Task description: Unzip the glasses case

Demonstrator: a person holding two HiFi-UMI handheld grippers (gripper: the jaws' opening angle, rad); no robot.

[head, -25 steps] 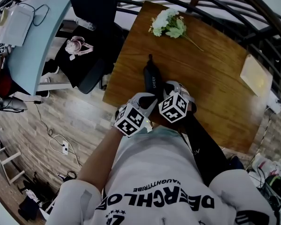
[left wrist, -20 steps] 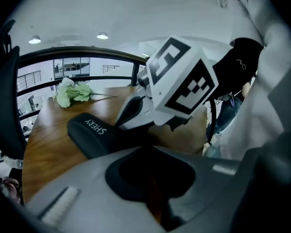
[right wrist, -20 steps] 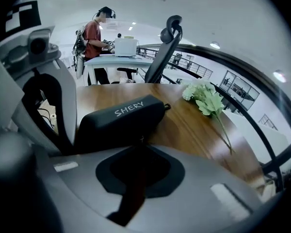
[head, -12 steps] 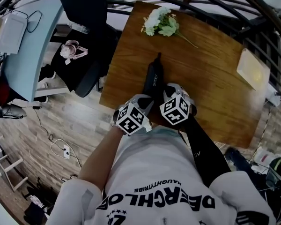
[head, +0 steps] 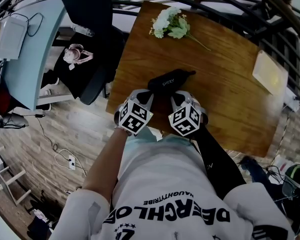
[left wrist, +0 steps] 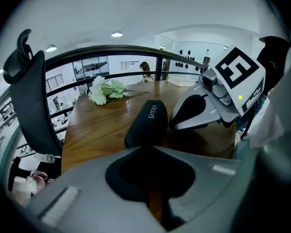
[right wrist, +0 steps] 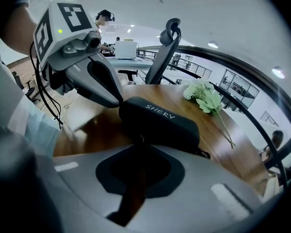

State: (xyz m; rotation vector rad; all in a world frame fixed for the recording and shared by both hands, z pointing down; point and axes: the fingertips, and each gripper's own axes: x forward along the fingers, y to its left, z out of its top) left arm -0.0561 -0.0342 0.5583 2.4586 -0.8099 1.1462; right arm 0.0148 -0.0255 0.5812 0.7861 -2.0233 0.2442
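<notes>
The black glasses case (head: 170, 80) lies flat on the wooden table (head: 225, 99), directly ahead of both grippers' tips. The right gripper (right wrist: 138, 145) has its jaws pinched together on the small zipper pull (right wrist: 142, 139) at the case's near edge. The left gripper (left wrist: 146, 148), jaws narrowed to a slit, meets the case's end. A white flower bunch (head: 171, 24) lies well beyond the case.

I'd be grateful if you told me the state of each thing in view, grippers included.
glasses case: looks zipped shut, lying flat on the table.
left gripper: jaws together, tips at the case's end.
right gripper: jaws together, tips at the case's long side.
flowers: lying near the table's far edge.
</notes>
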